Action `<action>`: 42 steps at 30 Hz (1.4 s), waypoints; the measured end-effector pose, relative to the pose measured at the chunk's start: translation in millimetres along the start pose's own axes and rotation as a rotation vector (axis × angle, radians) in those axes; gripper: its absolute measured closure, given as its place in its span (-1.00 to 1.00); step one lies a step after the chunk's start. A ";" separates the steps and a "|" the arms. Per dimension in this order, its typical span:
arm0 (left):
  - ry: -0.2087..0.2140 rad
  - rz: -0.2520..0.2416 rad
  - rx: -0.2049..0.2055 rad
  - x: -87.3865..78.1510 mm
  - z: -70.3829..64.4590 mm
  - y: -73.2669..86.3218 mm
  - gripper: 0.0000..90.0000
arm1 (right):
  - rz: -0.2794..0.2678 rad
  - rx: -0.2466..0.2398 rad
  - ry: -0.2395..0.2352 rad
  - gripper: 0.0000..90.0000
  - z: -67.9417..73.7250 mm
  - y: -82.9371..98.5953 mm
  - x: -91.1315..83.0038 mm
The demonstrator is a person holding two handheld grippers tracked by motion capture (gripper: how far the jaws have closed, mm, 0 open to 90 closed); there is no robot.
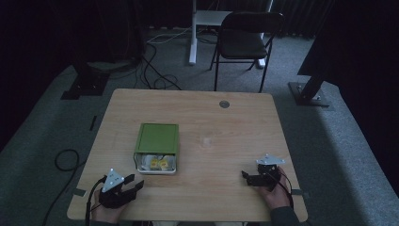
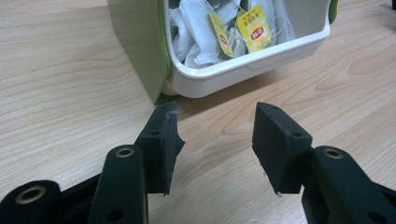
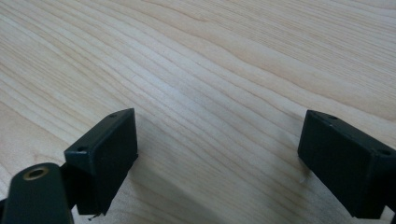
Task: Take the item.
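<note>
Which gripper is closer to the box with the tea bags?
Left. The left gripper sits just in front of the tea bag box, jaws open toward it. The right gripper is farther off, open over bare table to the box's right.

Our left gripper [image 1: 133, 185] is black, topped by a grey three-cornered plate, and a black cable trails from it. Our right gripper [image 1: 245, 176] matches it, plate and cable alike. Seen close, our jaws are matte black with blocky rectangular pads [image 3: 105, 154], small screw holes and brass-ringed bolt holes. A dark sleeve covers our right wrist.
</note>
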State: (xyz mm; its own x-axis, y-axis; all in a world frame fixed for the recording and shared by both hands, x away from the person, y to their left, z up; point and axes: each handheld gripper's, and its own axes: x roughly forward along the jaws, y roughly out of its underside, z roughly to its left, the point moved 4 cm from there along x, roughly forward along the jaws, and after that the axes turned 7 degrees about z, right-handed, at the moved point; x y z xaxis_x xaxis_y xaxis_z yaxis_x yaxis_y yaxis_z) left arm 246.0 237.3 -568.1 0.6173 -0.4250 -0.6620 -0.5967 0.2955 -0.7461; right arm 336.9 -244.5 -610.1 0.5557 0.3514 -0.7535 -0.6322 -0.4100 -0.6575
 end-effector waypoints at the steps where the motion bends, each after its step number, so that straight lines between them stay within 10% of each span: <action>1: 0.000 0.000 0.001 -0.1 -0.2 0.1 0.15 | 0.001 0.002 0.000 -0.75 0.6 0.2 -0.2; 42: 0.051 -0.001 0.024 -8.0 -8.9 -16.9 0.14 | -0.001 0.003 0.003 -0.74 1.9 1.5 -1.1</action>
State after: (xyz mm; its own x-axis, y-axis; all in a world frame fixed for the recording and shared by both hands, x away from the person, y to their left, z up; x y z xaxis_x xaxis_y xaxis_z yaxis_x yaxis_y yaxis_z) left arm 246.6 228.1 -549.5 0.5910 -0.4681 -0.6570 -0.5828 0.3152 -0.7490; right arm 334.4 -243.9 -610.3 0.5578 0.3490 -0.7531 -0.6337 -0.4068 -0.6579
